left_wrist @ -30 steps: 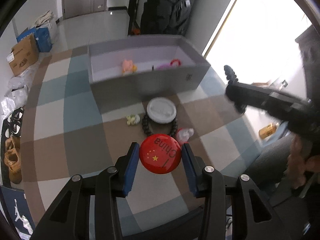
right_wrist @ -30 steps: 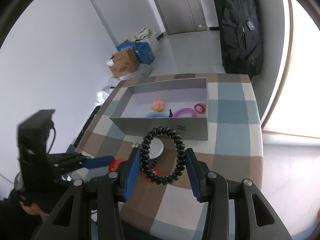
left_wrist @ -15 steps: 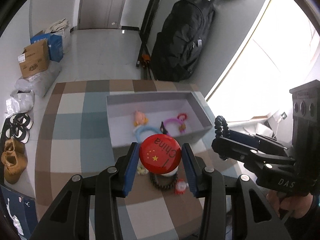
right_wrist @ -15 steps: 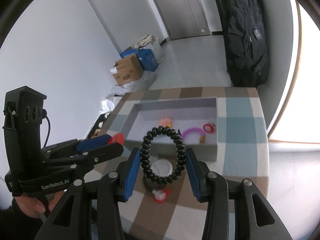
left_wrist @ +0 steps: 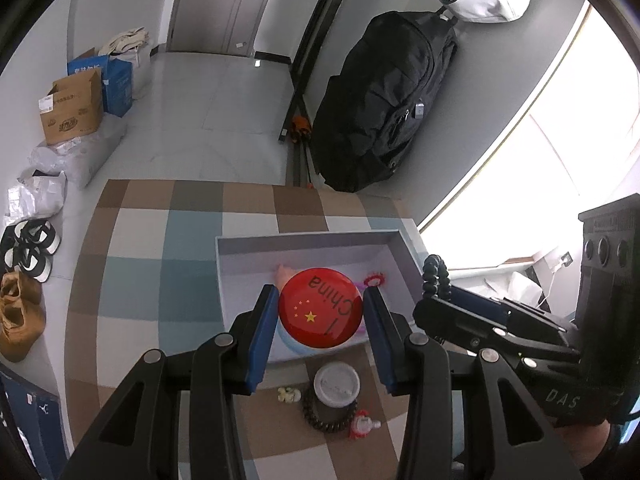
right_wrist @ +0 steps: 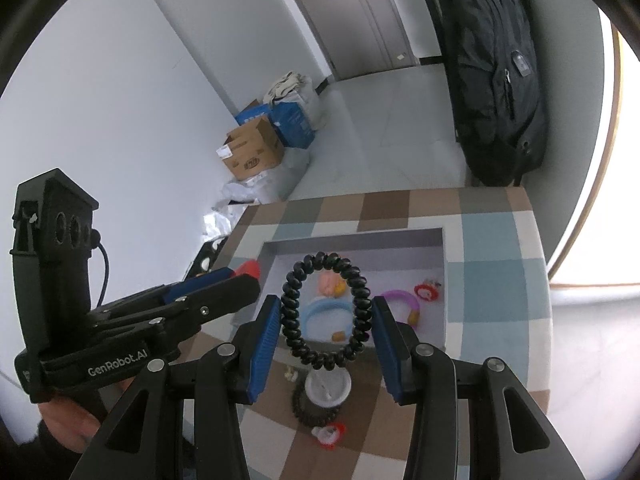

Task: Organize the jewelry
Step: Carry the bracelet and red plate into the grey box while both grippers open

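Observation:
My left gripper (left_wrist: 320, 312) is shut on a round red badge (left_wrist: 320, 314) printed with yellow stars and the word China, held above the front part of the grey open box (left_wrist: 240, 245). My right gripper (right_wrist: 324, 316) is shut on a black spiral hair tie (right_wrist: 289, 316), also held over the box (right_wrist: 352, 237). Inside the box lie a pink figure (right_wrist: 329, 283), a light blue ring (right_wrist: 316, 308), a purple band (right_wrist: 402, 296) and a red clip (right_wrist: 425, 290). The right gripper's fingers (left_wrist: 480, 312) show at the right of the left wrist view.
On the checked tablecloth (left_wrist: 132, 280) in front of the box stand a white-lidded jar (left_wrist: 337, 385) ringed by a dark bead bracelet (left_wrist: 324, 420), a small yellow piece (left_wrist: 289, 395) and a red-white clip (left_wrist: 362, 424). A black backpack (left_wrist: 380, 104), cardboard boxes (left_wrist: 72, 108) and shoes (left_wrist: 24, 248) sit beyond the table.
Both grippers have risen and moved forward over the box, each still holding its item. The jar and bracelet now lie below and behind the fingertips.

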Demonstrator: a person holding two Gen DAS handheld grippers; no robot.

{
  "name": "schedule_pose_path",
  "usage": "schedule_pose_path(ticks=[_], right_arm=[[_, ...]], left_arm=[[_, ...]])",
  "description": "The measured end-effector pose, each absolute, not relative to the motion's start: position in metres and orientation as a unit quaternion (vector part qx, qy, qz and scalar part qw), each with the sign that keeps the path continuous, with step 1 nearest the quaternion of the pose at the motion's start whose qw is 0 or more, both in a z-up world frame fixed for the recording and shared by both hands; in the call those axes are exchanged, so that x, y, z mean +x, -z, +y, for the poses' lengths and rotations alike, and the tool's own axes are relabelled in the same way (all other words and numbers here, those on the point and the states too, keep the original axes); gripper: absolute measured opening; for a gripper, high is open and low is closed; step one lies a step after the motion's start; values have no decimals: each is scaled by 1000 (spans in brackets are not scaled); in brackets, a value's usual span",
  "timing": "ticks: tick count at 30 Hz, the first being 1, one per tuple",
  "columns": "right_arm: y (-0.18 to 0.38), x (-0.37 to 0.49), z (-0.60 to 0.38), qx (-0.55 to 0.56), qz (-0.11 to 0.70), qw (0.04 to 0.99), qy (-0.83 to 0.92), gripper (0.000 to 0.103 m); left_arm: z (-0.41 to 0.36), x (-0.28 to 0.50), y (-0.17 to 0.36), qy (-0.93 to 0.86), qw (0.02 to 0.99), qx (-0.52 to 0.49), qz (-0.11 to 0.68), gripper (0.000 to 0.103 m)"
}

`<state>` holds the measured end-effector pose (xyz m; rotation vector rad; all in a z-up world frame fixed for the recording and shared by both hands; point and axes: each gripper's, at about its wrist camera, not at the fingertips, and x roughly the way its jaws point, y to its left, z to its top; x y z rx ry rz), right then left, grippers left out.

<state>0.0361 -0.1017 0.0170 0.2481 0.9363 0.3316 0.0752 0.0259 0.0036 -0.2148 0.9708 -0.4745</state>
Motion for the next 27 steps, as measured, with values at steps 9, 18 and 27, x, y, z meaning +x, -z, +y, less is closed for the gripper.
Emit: schedule_pose_path(ticks=[9, 18, 27], right_arm=[[-6, 50, -111, 149, 456, 865, -145, 44], [3, 60, -115, 173, 468, 856, -139, 45], [-7, 80, -113, 145, 493, 845, -149, 46]], left_arm=[[22, 94, 7, 219, 840, -126, 480, 38], [20, 105, 15, 212, 832, -137, 494, 38], [22, 110, 16, 206, 830, -146, 497, 38]])
